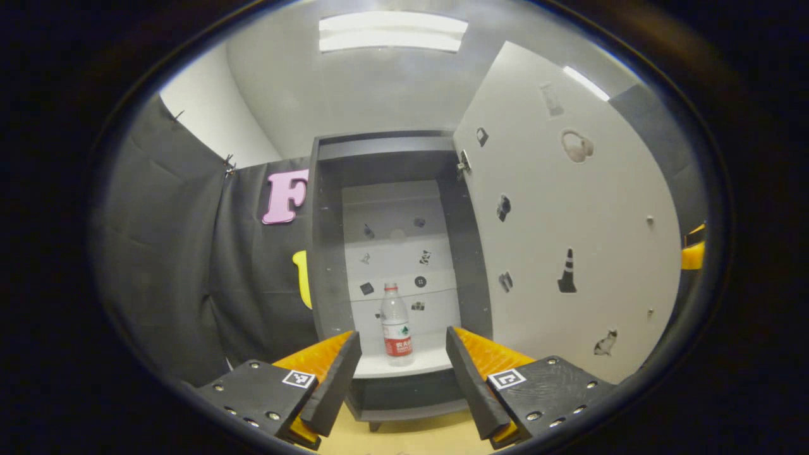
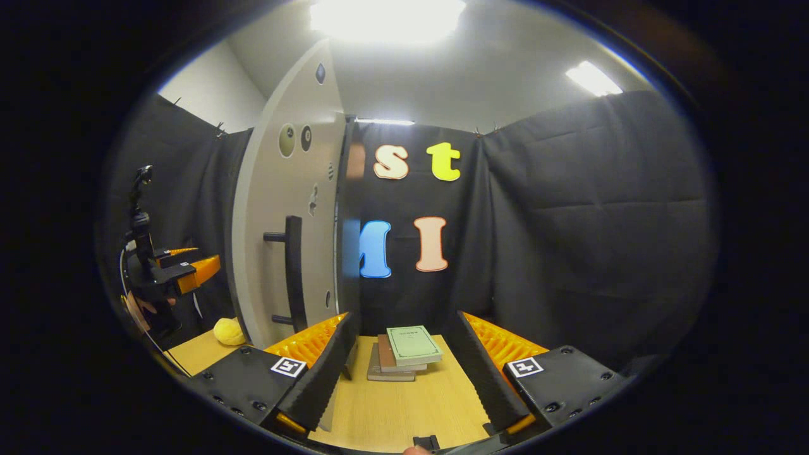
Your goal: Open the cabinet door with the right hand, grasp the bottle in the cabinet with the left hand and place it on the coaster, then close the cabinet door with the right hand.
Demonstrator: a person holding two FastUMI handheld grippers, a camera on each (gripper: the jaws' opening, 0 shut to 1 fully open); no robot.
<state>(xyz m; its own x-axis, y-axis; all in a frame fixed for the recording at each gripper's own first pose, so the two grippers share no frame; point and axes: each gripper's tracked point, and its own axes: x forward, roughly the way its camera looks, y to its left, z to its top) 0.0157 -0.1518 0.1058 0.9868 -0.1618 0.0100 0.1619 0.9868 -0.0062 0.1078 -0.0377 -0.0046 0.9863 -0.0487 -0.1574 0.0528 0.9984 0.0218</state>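
The bottle (image 1: 396,324) stood upright, cap up, in the cabinet (image 1: 328,253); both grippers (image 1: 403,373) (image 2: 404,373) were spread, empty.

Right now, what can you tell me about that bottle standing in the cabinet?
The bottle is a slim, clear plastic one with a red cap and a red and white label around its lower half. It stands upright on a pale shelf inside the open cabinet, near the shelf's front edge. Nothing touches it but the shelf. The left gripper is open, aimed at it, short of it.

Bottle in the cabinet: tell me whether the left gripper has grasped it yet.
No: the bottle stands untouched on its shelf, beyond the open left gripper.
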